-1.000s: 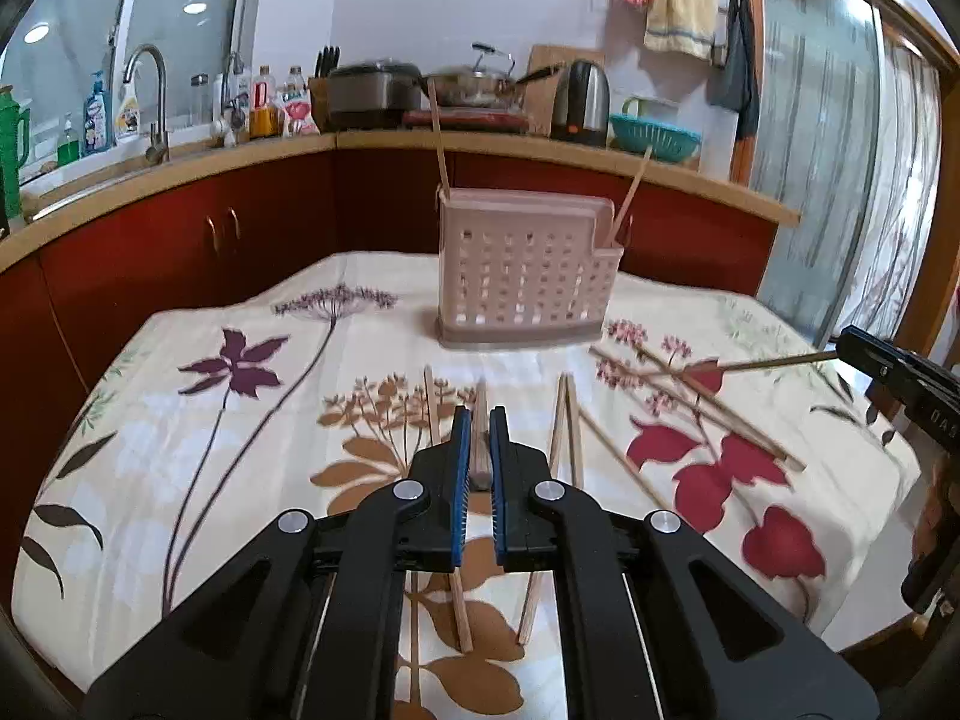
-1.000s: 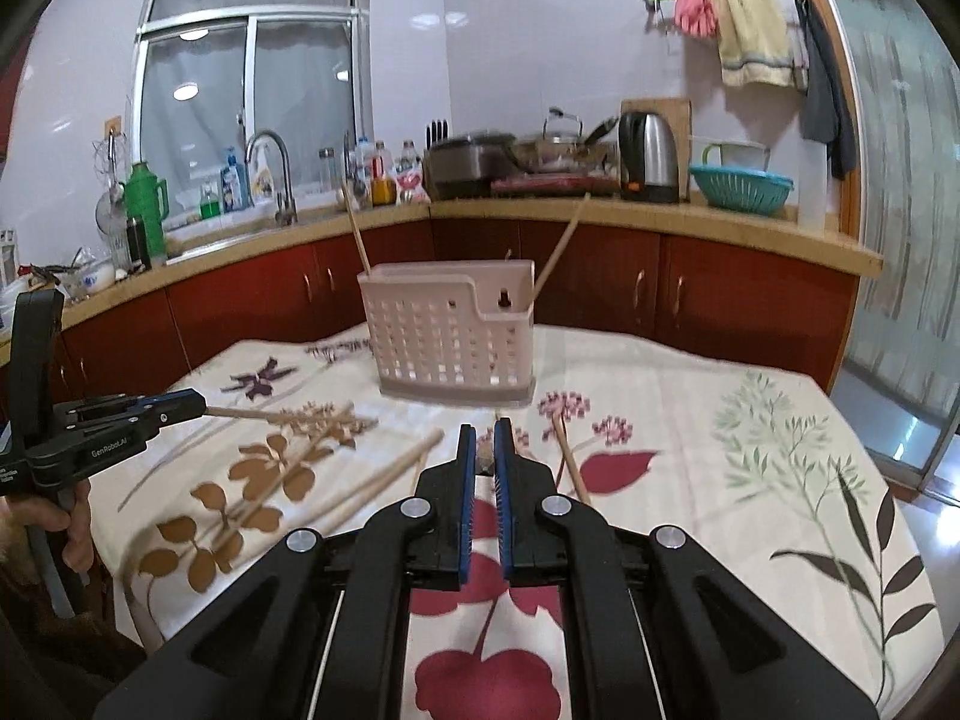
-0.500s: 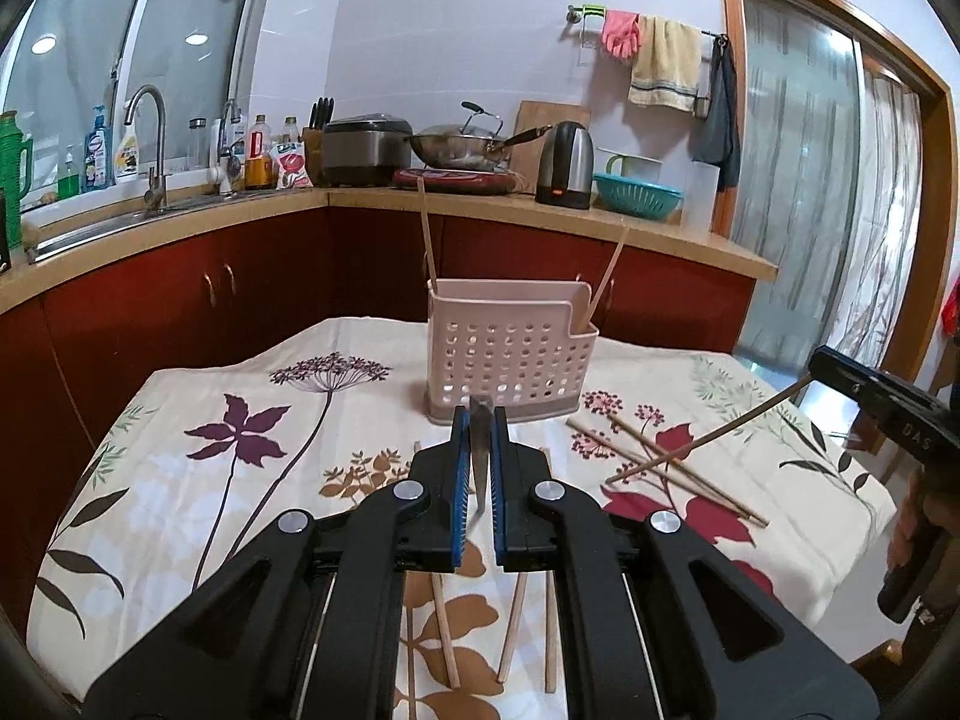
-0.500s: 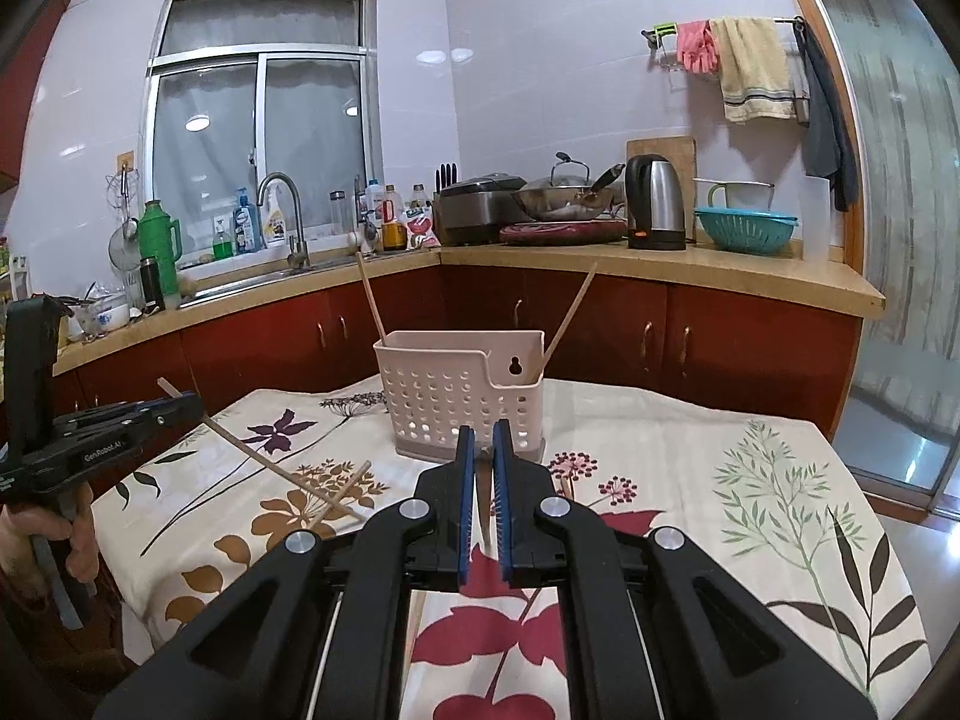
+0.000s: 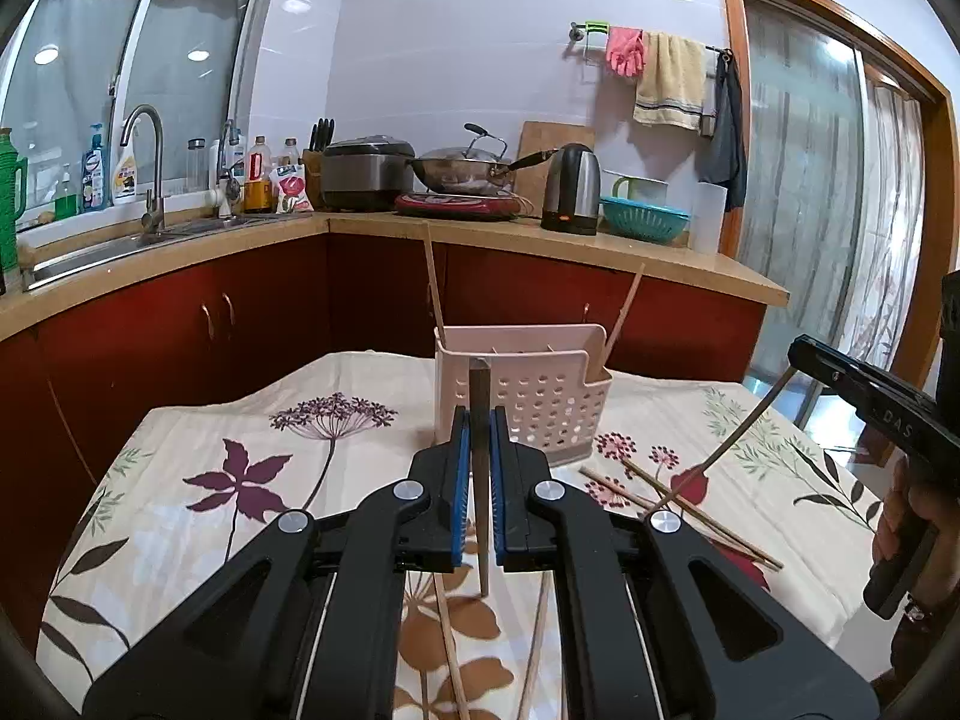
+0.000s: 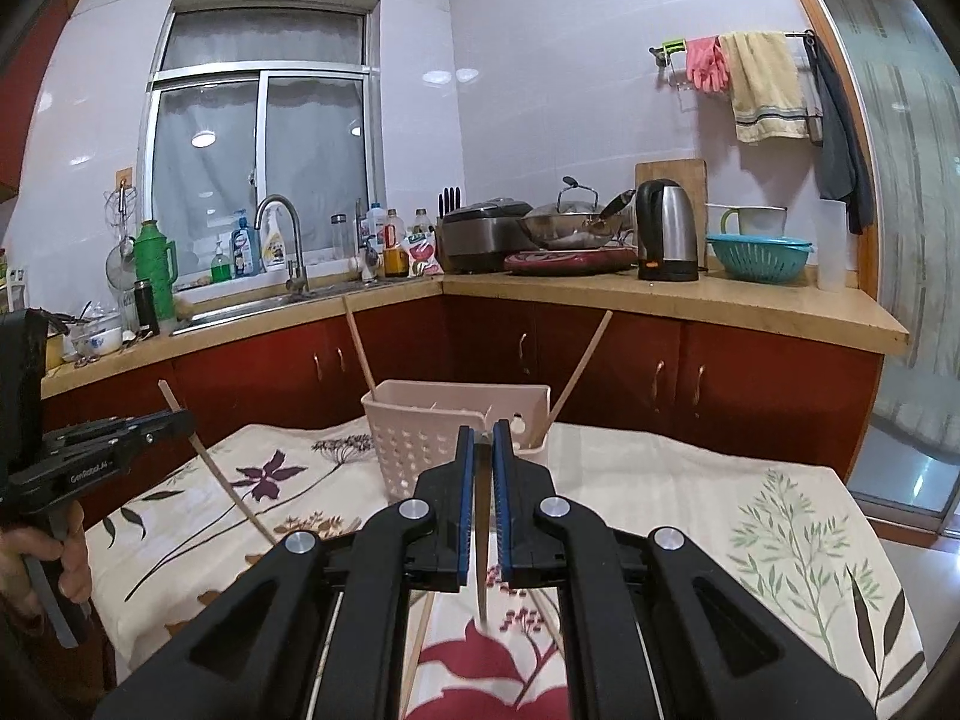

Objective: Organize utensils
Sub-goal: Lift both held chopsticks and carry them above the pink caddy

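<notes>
Gripping a chopstick (image 5: 479,480) between blue pads, left gripper (image 5: 479,414) clamped tight on it, stick standing near upright with its dark top end above the fingertips and its lower end hanging over the flowered tablecloth (image 5: 252,456). Likewise clamped, right gripper (image 6: 483,438) pinching a second chopstick (image 6: 481,570), thin and blurred, lower tip dangling above a red flower print. Seen from the left camera, right gripper out at the right edge with its stick slanting down toward the table; seen from the right camera, left gripper at the left edge, held by a hand (image 6: 36,546), its stick slanting too. Lying loose on the cloth just below and beside the tools: several more chopsticks (image 5: 678,510), some crossed near the red flowers, others under the left gripper. Standing farther back, mid-table: pale pink perforated utensil holder (image 5: 540,402), two chopsticks already leaning out of it, one at each end. Beyond that: red cabinets (image 6: 750,372), wooden counter, kettle (image 6: 666,231), wok, rice cooker, teal colander (image 6: 759,255), sink with faucet (image 6: 288,240), window, towels on a rail.
</notes>
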